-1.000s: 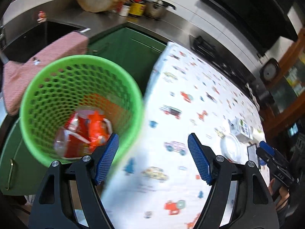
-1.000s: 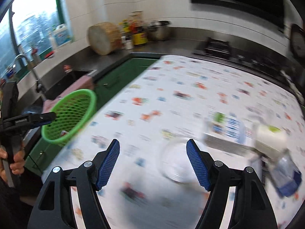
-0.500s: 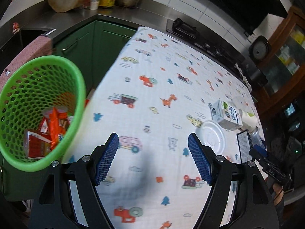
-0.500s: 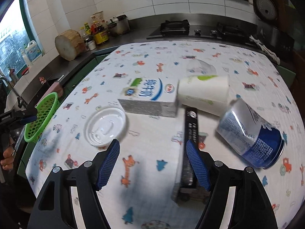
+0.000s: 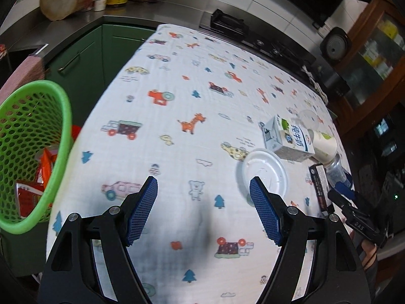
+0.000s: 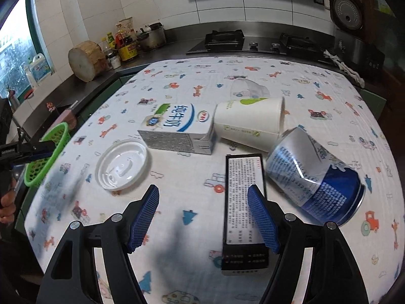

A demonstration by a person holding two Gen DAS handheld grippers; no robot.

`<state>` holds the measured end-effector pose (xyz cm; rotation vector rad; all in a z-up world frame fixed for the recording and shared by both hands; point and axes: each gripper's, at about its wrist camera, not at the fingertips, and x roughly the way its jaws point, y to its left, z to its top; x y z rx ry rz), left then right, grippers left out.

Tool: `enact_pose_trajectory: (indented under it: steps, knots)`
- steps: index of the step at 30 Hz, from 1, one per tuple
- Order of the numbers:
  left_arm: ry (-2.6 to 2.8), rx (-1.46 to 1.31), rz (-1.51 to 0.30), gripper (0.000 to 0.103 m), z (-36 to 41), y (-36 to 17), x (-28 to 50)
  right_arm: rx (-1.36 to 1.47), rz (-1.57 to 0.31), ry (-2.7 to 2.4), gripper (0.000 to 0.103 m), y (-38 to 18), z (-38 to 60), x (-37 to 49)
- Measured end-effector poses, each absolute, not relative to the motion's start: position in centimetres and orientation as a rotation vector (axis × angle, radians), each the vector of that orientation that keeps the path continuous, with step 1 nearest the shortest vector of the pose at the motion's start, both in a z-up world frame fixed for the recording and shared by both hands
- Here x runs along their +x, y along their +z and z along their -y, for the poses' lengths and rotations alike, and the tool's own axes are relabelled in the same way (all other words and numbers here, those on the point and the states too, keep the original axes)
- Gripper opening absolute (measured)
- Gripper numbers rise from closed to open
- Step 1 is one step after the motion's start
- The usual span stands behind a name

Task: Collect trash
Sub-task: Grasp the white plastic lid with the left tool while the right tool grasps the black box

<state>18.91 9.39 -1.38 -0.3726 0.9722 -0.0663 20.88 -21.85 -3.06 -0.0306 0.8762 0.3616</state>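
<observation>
Trash lies in a cluster on the patterned tablecloth [image 6: 177, 83]: a white plastic lid [image 6: 122, 165], a milk carton [image 6: 177, 129] on its side, a tipped paper cup [image 6: 250, 124], a dented blue and silver can [image 6: 316, 177] and a flat black box [image 6: 244, 212]. My right gripper [image 6: 202, 217] hovers open just above the cloth, its right finger over the black box. My left gripper [image 5: 203, 212] is open over bare cloth, with the lid [image 5: 264, 174] just beyond its right finger. A green mesh basket [image 5: 33, 152] holding red wrappers [image 5: 30, 190] hangs off the table's left edge.
A steel counter [image 6: 162, 55] with a wooden block [image 6: 87, 60], jars and a pot runs behind the table. A gas hob [image 6: 225, 41] sits at the back. Green cabinets [image 5: 83, 60] stand left of the table. A hand [image 6: 7, 202] holds the left gripper's handle.
The left gripper swung right, away from the basket and out over the cloth toward the lid. The right gripper moved right and down over the trash cluster, then stayed still.
</observation>
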Motion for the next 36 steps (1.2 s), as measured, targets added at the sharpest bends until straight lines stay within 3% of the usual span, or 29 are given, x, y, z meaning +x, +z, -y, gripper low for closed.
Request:
enact_pose_trajectory:
  steps: [13,25,36]
  knots:
    - [-0.138,-0.346,-1.01,0.075,-6.2,-2.4,20.7,-0.033,-0.927,0.356,0.07,-5.2,23.2,22.0]
    - [-0.191,-0.266,-1.05,0.091,-2.3,-3.6,22.3,-0.066,-0.935,0.339,0.07,-5.6,23.2,23.1]
    - [-0.23,-0.165,-1.056,0.097,0.8,-4.4,22.9,-0.047,-0.947,0.353,0.07,-6.2,24.2,23.2]
